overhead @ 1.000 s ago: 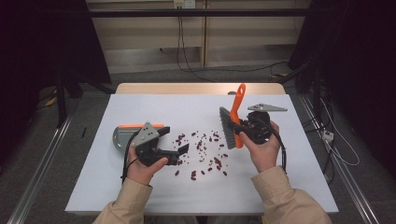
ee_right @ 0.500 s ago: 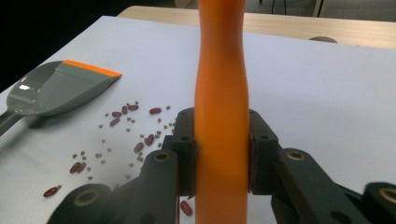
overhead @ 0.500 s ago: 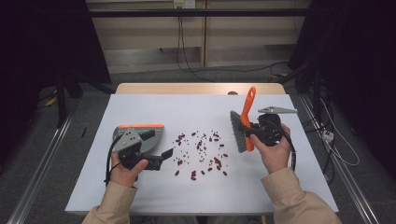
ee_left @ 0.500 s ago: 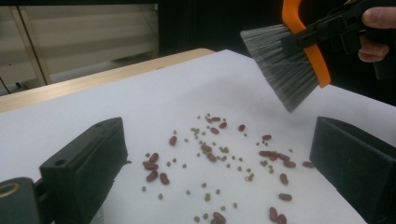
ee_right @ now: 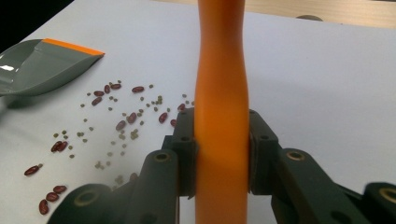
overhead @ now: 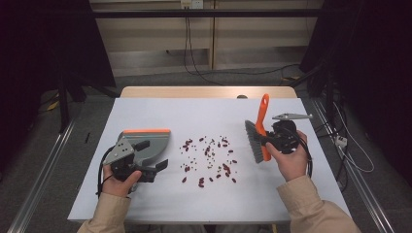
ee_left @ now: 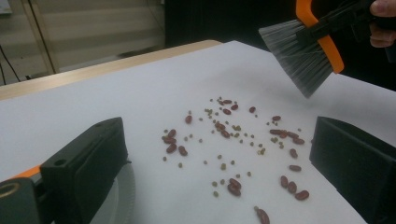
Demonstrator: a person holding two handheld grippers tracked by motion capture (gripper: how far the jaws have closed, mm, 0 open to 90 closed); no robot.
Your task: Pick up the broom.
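Scattered beans (overhead: 210, 159) lie mid-bench between dustpan (overhead: 148, 143) and brush (overhead: 257, 138); bare bench (overhead: 194, 114) beyond them and along the near edge gives free passage.

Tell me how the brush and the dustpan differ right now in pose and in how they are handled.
The brush is clamped by its orange handle in the right tongs and held above the table, bristles toward the beans; the dustpan lies flat on the table. The brush is gripped; the dustpan sits by the open left tongs, gripped by nothing. The brush is right of the beans, the dustpan left. Both are grey with orange parts.
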